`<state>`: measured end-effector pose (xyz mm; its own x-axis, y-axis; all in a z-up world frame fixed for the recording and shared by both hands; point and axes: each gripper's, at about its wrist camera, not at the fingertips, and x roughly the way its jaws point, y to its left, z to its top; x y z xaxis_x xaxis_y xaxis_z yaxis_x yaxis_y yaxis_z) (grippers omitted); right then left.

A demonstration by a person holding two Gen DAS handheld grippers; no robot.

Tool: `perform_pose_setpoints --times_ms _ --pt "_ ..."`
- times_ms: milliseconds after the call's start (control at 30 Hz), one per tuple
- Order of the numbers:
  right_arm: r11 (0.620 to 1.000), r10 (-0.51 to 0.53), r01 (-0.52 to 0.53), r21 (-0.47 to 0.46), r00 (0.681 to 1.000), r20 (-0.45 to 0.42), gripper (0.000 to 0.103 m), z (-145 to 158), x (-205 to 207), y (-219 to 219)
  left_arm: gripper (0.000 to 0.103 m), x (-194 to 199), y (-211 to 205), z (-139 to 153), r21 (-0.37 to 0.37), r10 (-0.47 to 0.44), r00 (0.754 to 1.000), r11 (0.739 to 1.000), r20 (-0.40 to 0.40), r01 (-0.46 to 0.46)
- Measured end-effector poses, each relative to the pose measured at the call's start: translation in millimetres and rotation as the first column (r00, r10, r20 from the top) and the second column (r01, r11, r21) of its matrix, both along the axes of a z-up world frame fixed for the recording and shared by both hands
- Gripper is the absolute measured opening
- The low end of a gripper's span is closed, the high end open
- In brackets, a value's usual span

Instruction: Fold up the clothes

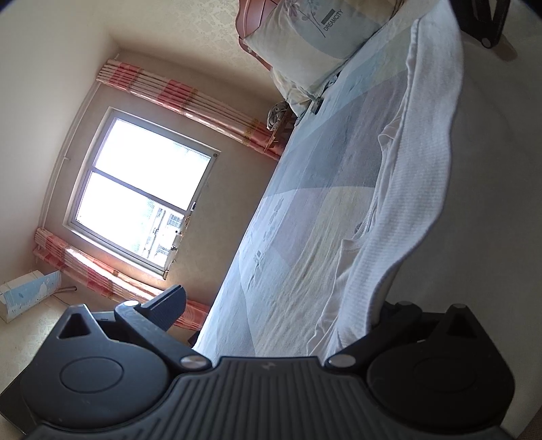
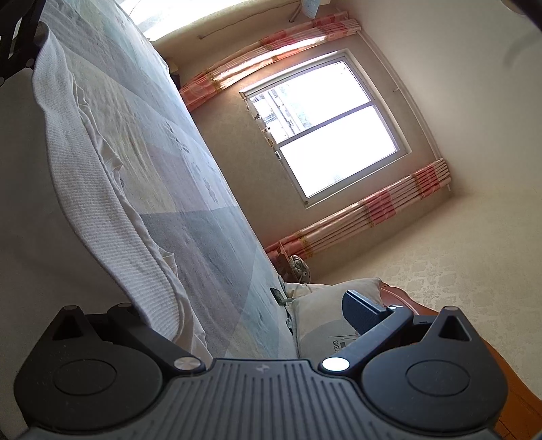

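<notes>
The white waffle-knit garment (image 1: 420,189) lies stretched along the near edge of the bed (image 1: 305,210), its long axis running parallel to that edge, from the end by the pillow (image 1: 305,44) toward the foot. A plainer white layer (image 1: 382,162) shows beneath its inner side, resting on the pale patterned bedsheet.

The left gripper (image 1: 277,304) sits at one end of the garment. Its fingers stand wide apart; one finger (image 1: 169,304) is out over the floor side by the window (image 1: 142,193), and the other is hidden behind the cloth's hem, so the fabric appears to rest against it without being pinched.

The right gripper (image 2: 237,314) sits at the opposite end, by the pillow (image 2: 325,321). It too is spread: one finger (image 2: 359,311) shows in front of the pillow, the other disappears under the knit (image 2: 101,189). In the left wrist view, dark gripper parts (image 1: 484,23) appear at the far end of the garment.

Each gripper has its own end of the cloth right at its inner finger, so neither is better placed. The coming move likely turns on closing both on the hem corners, then carrying that edge across the garment's short axis, toward the middle of the bed.
</notes>
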<state>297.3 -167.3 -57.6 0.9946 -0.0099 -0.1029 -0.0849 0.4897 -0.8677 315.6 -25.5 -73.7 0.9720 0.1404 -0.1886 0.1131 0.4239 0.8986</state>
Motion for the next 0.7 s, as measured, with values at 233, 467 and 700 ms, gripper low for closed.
perform_pose_setpoints --times_ms 233,467,700 --pt "1.000 0.003 -0.003 0.011 1.000 -0.029 0.103 0.3 51.5 2.9 0.103 31.6 6.7 -9.3 -0.018 -0.009 1.000 1.000 -0.025 0.009" --pt "0.997 0.034 -0.017 0.069 0.970 -0.239 0.103 -15.6 101.1 4.7 0.102 57.6 22.9 -22.6 -0.108 -0.023 0.977 0.994 -0.213 0.000" --pt "0.950 0.151 0.017 0.311 0.848 -0.508 0.103 5.7 103.6 -23.6 0.102 52.1 56.2 10.4 -0.318 -0.100 0.916 0.948 -0.389 -0.031"
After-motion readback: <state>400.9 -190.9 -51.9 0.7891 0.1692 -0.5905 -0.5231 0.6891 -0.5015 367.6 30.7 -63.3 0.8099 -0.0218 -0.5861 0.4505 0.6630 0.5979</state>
